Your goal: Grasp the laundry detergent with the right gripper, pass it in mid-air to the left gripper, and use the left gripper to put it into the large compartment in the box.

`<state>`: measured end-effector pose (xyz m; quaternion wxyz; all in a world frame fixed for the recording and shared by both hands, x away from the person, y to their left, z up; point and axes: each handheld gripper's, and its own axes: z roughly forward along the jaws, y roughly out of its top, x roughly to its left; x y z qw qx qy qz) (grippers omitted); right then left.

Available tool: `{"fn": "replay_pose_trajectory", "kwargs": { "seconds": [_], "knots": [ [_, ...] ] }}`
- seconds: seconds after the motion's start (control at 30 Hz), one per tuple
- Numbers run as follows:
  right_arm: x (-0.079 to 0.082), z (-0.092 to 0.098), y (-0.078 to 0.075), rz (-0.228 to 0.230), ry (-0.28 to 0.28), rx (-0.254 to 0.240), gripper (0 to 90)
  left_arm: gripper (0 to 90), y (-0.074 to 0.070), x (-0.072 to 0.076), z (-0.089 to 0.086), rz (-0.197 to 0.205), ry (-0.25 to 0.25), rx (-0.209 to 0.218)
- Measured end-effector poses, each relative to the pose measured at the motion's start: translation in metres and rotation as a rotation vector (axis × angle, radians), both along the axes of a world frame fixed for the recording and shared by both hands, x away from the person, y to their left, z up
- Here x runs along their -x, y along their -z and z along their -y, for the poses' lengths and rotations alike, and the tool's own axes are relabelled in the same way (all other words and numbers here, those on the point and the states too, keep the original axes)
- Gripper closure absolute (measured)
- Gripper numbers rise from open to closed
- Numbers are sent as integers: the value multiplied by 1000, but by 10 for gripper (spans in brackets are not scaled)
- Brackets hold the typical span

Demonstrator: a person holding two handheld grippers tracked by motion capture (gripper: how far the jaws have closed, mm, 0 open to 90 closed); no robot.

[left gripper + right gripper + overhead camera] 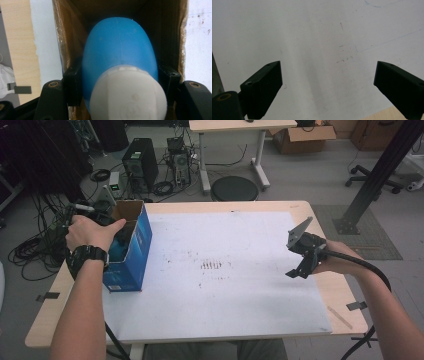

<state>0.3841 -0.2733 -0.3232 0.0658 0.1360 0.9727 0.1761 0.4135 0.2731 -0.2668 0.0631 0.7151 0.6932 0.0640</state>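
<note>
While the right gripper [299,265] is idling with fingers wide, the left gripper's [120,82] fingers are clamping the blue-and-white bottle [120,62], pointing lengthwise into the open box [131,245].

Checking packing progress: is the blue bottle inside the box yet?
Partly in. The left gripper grips the blue bottle, whose far end sits between the cardboard walls of the blue box.
</note>
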Motion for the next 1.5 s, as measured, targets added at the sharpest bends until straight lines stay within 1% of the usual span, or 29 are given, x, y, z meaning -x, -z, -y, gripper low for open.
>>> {"fn": "replay_pose_trajectory", "kwargs": {
  "seconds": [0.3, 0.37, 0.53, 0.77, 0.8, 0.93, 1.0, 1.2, 1.3, 1.37, 1.5],
  "knots": [
    [0, 1, 2, -3, 4, 2, 79, 376, 11, 0, -1, -14, 4, 0],
    [0, 1, 3, -4, 5, 2, 80, 375, 12, 0, -1, -7, 0, 1],
    [1, 1, 3, -6, 4, 3, 79, 374, 13, -1, 0, -11, 10, -2],
    [2, 1, 6, -8, 5, 10, 79, 368, 13, -1, -1, -9, 7, 17],
    [3, 2, 6, -8, 6, 11, 79, 352, 12, -1, 0, -10, 8, 17],
    [3, 2, 5, -6, 8, 13, 80, 343, 11, 0, 0, -14, 10, 23],
    [4, 3, 4, -8, 7, 11, 80, 314, 10, 1, 0, -18, 11, 23],
    [4, 3, 2, -5, 10, 14, 80, 297, -1, 5, -2, 0, 8, 9],
    [5, 3, 1, -4, 9, 11, 81, 276, -10, 7, 1, 2, 26, 8],
    [5, 2, 0, -5, 6, 11, 80, 276, -16, 8, 2, 4, 32, -11],
    [6, 0, -2, -4, 4, 11, 80, 265, -34, 12, 3, 9, 46, -48]
  ]
}}
